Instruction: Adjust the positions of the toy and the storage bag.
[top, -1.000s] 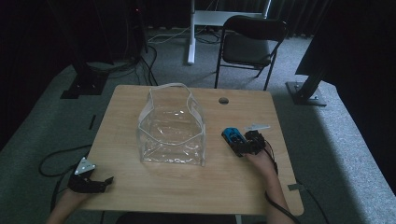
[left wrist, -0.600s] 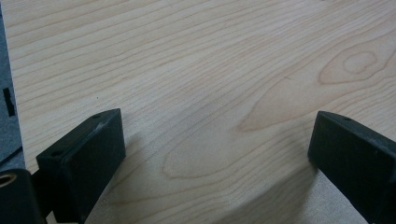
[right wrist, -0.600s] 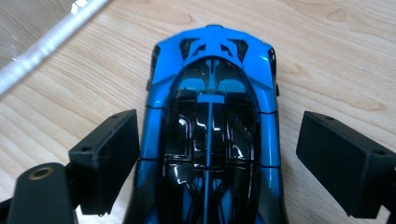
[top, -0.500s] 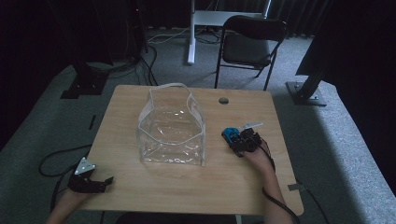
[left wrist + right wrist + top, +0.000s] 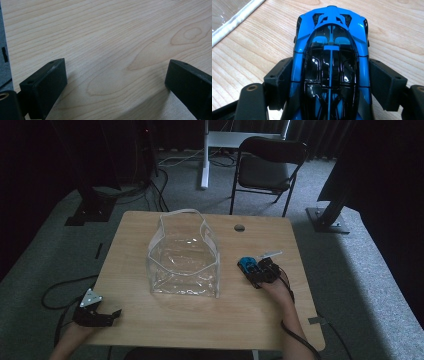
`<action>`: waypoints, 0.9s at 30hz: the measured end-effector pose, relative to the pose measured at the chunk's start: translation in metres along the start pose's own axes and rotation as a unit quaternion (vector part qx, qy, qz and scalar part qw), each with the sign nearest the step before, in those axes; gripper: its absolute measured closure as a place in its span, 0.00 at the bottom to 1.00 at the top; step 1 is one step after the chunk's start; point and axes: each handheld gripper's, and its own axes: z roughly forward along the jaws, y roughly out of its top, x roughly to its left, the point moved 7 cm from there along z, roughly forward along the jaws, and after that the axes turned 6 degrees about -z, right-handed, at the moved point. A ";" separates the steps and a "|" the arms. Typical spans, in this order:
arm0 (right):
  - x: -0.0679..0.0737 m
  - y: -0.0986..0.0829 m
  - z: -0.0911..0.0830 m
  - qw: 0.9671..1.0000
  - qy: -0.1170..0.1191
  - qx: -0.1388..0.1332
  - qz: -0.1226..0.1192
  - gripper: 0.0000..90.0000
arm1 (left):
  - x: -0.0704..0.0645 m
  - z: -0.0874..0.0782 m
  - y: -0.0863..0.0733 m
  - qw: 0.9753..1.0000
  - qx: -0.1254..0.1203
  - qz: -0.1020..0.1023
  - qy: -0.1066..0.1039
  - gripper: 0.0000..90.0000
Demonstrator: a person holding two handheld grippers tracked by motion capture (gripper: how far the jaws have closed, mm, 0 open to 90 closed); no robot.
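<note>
Left claw [image 5: 116, 312] released, jaws wide over bare worktop [image 5: 112, 37] at the near-left corner; right claw [image 5: 329, 82] grasping one blue toy car [image 5: 331, 62], nose cut off below; one clear bag [image 5: 184, 256] mid-worktop; one chair [image 5: 267, 170] beyond.

Both grippers have blocky black fingers [image 5: 43, 85]; the left gripper [image 5: 95, 312] carries a grey triangular plate.

The middle of the desk [image 5: 200, 320] is blocked by a clear bag [image 5: 184, 257], while open passage is left along the front edge and both sides.
</note>
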 end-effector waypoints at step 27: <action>0.028 -0.011 -0.050 0.998 0.041 -0.021 -0.040 0.29 | 0.000 0.000 0.000 1.000 0.000 0.000 0.000 0.05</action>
